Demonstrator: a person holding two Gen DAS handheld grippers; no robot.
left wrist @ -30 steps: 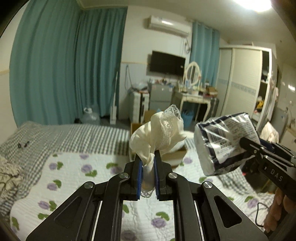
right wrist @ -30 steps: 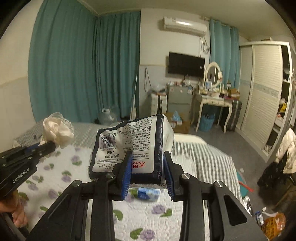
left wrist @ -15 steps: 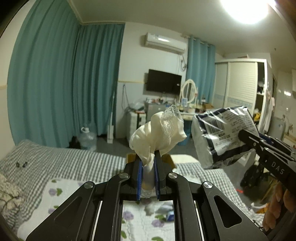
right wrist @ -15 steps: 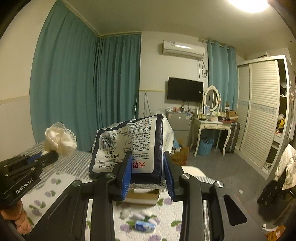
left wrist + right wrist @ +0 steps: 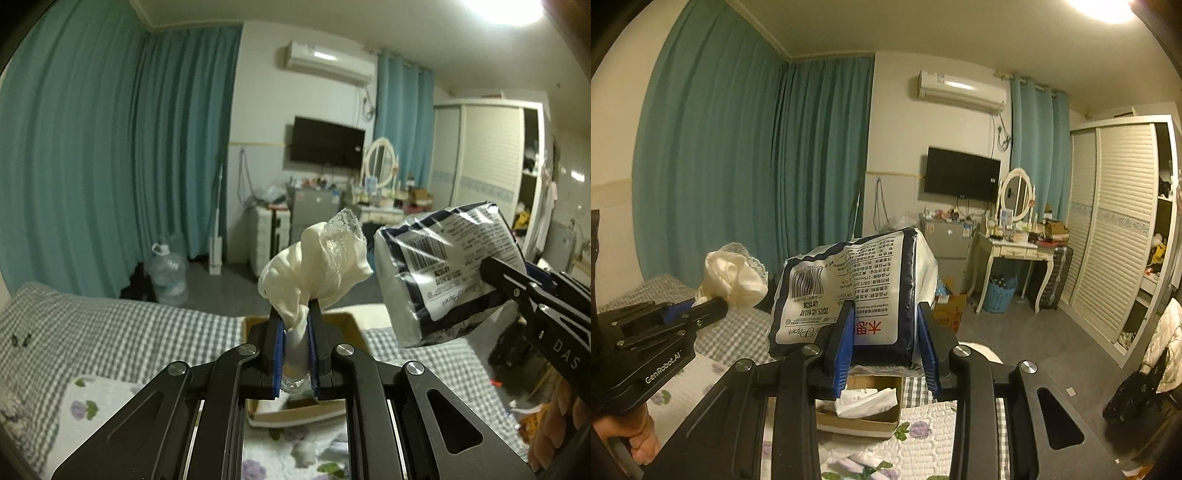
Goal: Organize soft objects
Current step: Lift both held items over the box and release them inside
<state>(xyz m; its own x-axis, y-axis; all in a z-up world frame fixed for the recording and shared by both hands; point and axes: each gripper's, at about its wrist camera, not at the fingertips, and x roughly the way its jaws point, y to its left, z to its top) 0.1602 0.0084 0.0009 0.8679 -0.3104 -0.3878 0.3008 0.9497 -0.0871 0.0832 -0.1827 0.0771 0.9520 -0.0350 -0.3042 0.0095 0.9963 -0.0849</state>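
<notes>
My left gripper (image 5: 295,325) is shut on a cream cloth with a lace edge (image 5: 317,266), held up in the air over the bed. My right gripper (image 5: 884,332) is shut on a white and navy tissue pack (image 5: 849,291), also held in the air. The pack shows at the right of the left wrist view (image 5: 443,273), and the cloth (image 5: 733,277) shows at the left of the right wrist view. An open cardboard box (image 5: 864,410) lies on the bed below both grippers with white paper (image 5: 866,400) inside; its rim also shows in the left wrist view (image 5: 343,321).
The bed has a flowered quilt (image 5: 923,446) over a grey checked sheet (image 5: 129,336). Beyond it are teal curtains (image 5: 110,184), a water jug (image 5: 166,273), a dressing table (image 5: 1015,254) and a wardrobe (image 5: 1123,236).
Both grippers have lifted and tilted upward with their loads. The cardboard box has come into view beneath them, nearer than before.
</notes>
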